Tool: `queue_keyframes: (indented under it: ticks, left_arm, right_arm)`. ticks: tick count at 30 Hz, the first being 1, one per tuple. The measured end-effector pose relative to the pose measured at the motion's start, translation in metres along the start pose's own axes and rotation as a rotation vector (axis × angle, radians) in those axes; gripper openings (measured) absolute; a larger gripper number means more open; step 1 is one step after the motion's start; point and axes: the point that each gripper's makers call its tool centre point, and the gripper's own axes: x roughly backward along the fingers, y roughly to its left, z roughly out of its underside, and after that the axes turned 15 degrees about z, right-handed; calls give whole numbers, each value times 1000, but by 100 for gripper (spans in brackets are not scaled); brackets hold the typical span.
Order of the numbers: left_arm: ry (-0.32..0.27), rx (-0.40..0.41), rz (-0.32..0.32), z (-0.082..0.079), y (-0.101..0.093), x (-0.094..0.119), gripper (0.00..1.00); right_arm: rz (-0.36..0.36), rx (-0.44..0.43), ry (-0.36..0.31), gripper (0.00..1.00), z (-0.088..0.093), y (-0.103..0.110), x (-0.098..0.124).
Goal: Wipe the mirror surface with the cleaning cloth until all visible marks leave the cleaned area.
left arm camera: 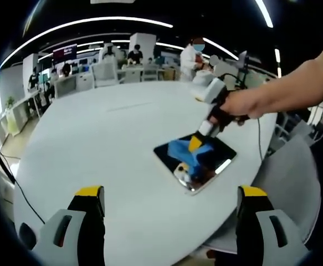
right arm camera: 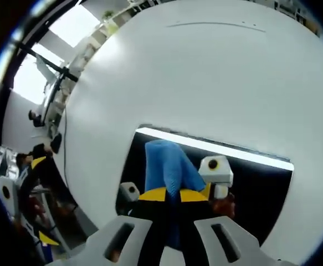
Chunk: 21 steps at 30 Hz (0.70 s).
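My right gripper [right arm camera: 171, 195] has its jaws pressed together on the blue cleaning cloth [right arm camera: 167, 163], and I hold that cloth down flat against the mirror [right arm camera: 261, 188], which lies face up on the white table [right arm camera: 205, 72] near the edge closest to me. In the left gripper view I can see the same thing from off to the side: my right hand [left arm camera: 249, 104] reaches in over the table [left arm camera: 106, 144] with the right gripper [left arm camera: 196, 143] tipped steeply down, the cloth [left arm camera: 184, 151] bunched under its tips on the mirror [left arm camera: 216, 158]. I judge the steep angle is there so the pinched cloth, not the jaw tips, bears on the glass. My left gripper [left arm camera: 169, 199] hangs back, jaws spread wide and holding nothing, well apart from the mirror; I keep it there, I think, so its camera takes in both mirror and cloth. The glass reflects ceiling lights and the gripper itself, so I cannot tell whether any marks remain. People sit at desks far behind the table.
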Motion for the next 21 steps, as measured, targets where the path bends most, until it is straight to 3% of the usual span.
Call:
queue_keyframes:
  ticks: [21]
  left_arm:
    - [-4, -25, 10, 0, -9, 3, 100]
  right_arm:
    - [-21, 0, 13, 1, 39, 10, 7]
